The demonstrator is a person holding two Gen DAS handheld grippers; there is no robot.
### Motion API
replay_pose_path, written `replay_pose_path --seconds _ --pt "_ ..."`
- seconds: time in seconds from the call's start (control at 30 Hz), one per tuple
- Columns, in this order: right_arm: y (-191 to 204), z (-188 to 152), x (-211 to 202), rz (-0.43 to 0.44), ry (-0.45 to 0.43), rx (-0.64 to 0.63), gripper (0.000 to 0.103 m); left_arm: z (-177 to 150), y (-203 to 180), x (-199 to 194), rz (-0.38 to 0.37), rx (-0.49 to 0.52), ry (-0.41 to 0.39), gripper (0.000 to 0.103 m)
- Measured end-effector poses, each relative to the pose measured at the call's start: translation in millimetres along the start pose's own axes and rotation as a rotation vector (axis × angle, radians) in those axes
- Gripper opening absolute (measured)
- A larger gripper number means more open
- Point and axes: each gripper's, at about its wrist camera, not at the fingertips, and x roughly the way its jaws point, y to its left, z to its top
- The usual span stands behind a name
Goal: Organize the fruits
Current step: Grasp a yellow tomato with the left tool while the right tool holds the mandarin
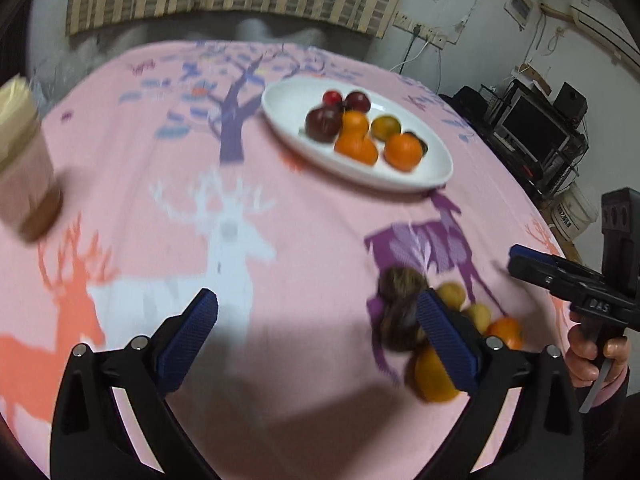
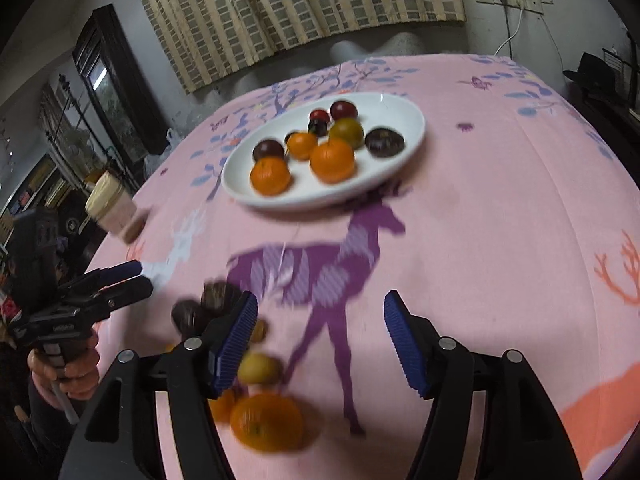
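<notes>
A white oval plate (image 1: 434, 168) (image 2: 408, 136) on the pink tablecloth holds several oranges, dark plums and a greenish fruit. A loose pile of fruit lies near the table's front edge: dark brown fruits (image 1: 400, 280) (image 2: 218, 294), small yellow fruits (image 1: 452, 294) (image 2: 258, 368) and oranges (image 1: 434, 376) (image 2: 266, 422). My left gripper (image 1: 318, 332) is open and empty, with its right finger beside the pile. My right gripper (image 2: 320, 340) is open and empty, with its left finger beside the pile. Each gripper also shows in the other's view, the right one (image 1: 532, 262) and the left one (image 2: 136, 274).
A jar with a cream lid (image 1: 24, 160) (image 2: 114, 206) stands at the table's left. The pink deer-print tablecloth (image 1: 280, 220) covers the table. Electronics shelves (image 1: 536, 128) and a white bucket (image 1: 572, 212) stand beyond the right edge. A curtain hangs behind.
</notes>
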Motion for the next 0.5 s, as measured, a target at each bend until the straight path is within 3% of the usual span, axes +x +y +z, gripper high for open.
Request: replay_pose_path --seconds 0.17,0.27,0.5 --pt "22.5 -32.6 -21.8 -0.022 0.038 -0.122 0.066 -17.5 5.1 -8.4 0.044 -0.014 -0.024 0.098" --pt "35.2 -47.4 -25.0 -0.06 0.051 -0.177 0.065 -20.6 3.8 -14.2 0.024 -0.014 -0.04 0.098" --pt "56.1 -67.7 -19.4 -0.149 0.093 -0.259 0.063 -27.2 -17.4 -16.9 0.051 0.104 -0.039 0.098"
